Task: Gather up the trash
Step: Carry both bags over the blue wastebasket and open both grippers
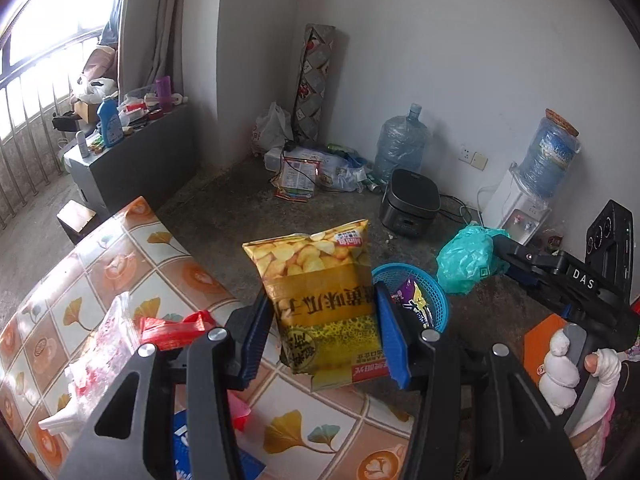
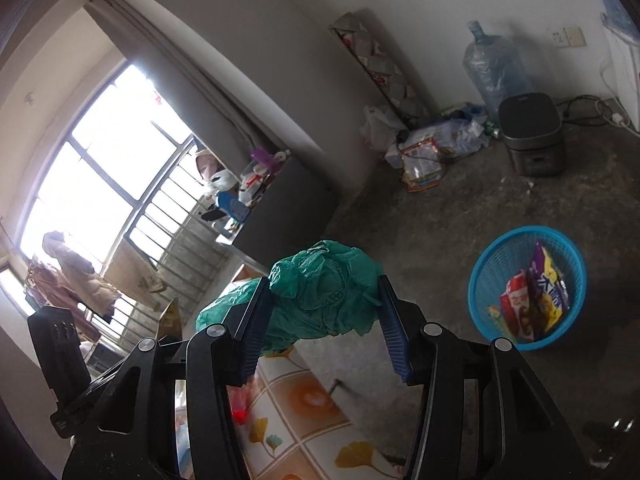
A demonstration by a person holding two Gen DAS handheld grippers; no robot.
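My left gripper [image 1: 324,320] is shut on a yellow snack bag [image 1: 320,296], held upright over the table's edge, just in front of the blue mesh basket [image 1: 434,292] on the floor. My right gripper [image 2: 324,300] is shut on a crumpled green plastic bag [image 2: 324,292]; in the left wrist view the same green plastic bag [image 1: 468,256] hangs to the right of the basket, and a gloved hand [image 1: 568,368] holds that tool. The blue mesh basket [image 2: 496,264] has several snack wrappers [image 2: 536,296] in it.
A table with a ginkgo-patterned cloth [image 1: 120,256] carries a red plastic bag [image 1: 176,328] and clear wrapping [image 1: 108,340]. On the concrete floor stand a black rice cooker [image 1: 410,204], a water jug [image 1: 400,144], a water dispenser [image 1: 520,204] and a litter pile [image 1: 316,168].
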